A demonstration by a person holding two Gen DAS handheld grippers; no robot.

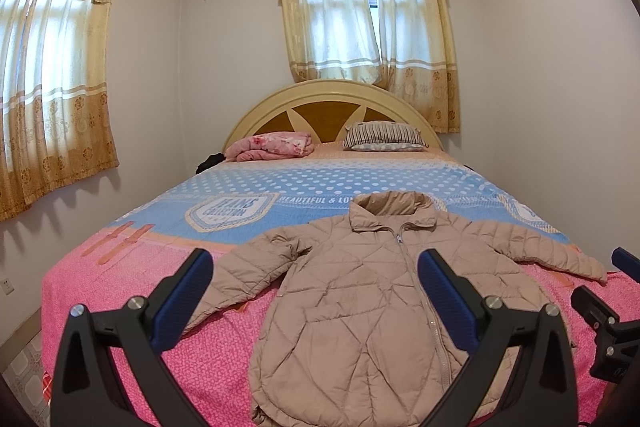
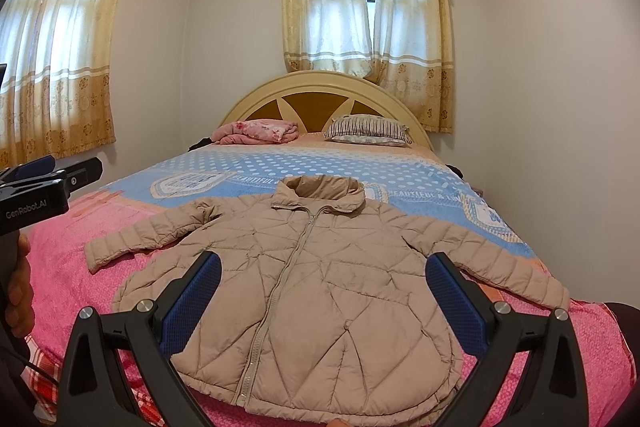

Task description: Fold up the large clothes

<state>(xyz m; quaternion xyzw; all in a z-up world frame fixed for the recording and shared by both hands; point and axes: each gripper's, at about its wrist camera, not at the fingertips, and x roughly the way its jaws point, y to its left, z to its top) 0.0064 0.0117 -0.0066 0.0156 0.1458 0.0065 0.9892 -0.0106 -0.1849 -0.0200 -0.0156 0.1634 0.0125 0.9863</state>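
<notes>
Low in both frames, the left gripper (image 1: 316,283) and right gripper (image 2: 324,285) are wide open, holding nothing. Beyond them the puffy tan jacket (image 2: 316,291) lies flat, zipped, mid-frame on the bed (image 1: 132,303). Folding hasn't started; next, grab a sleeve.

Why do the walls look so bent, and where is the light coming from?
In both wrist views the fisheye lens bows the walls and darkens the corners. In the left wrist view, daylight glows through the curtains, washing out their middles; the jacket is sharp. In the right wrist view, the same soft light leaves the jacket evenly lit, without glare.
</notes>
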